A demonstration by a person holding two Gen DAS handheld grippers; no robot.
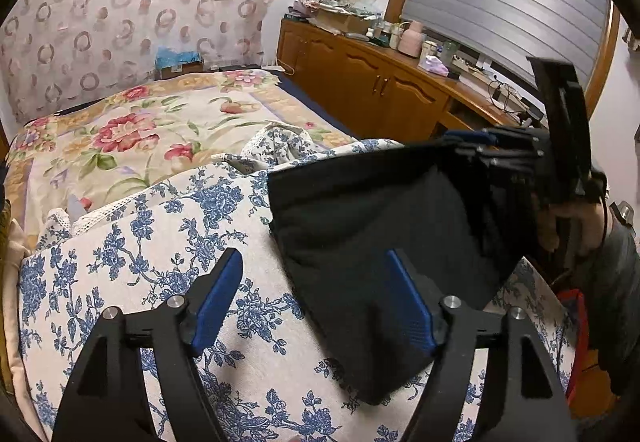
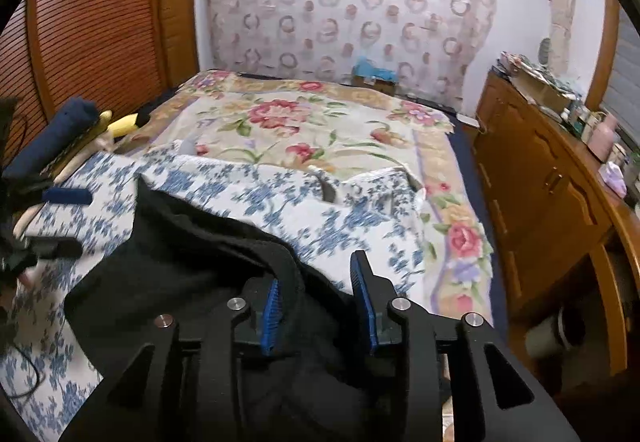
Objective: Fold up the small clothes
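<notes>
the black garment (image 1: 384, 242) lies on the blue-flowered cloth (image 1: 140, 242) over the bed. the left gripper (image 1: 316, 302) has its jaws wide apart; one blue pad (image 1: 412, 306) is above the near edge of the garment, the other over the cloth, and nothing is pinched. the right gripper (image 2: 320, 306) stands half apart with a fold of the garment between its pads, and i judge they do not press it. seen from the left wrist, it is at the far right edge of the garment. to do this step well, i think both tongs should let go fully, draw back without dragging the fabric, then check that the edges meet.
</notes>
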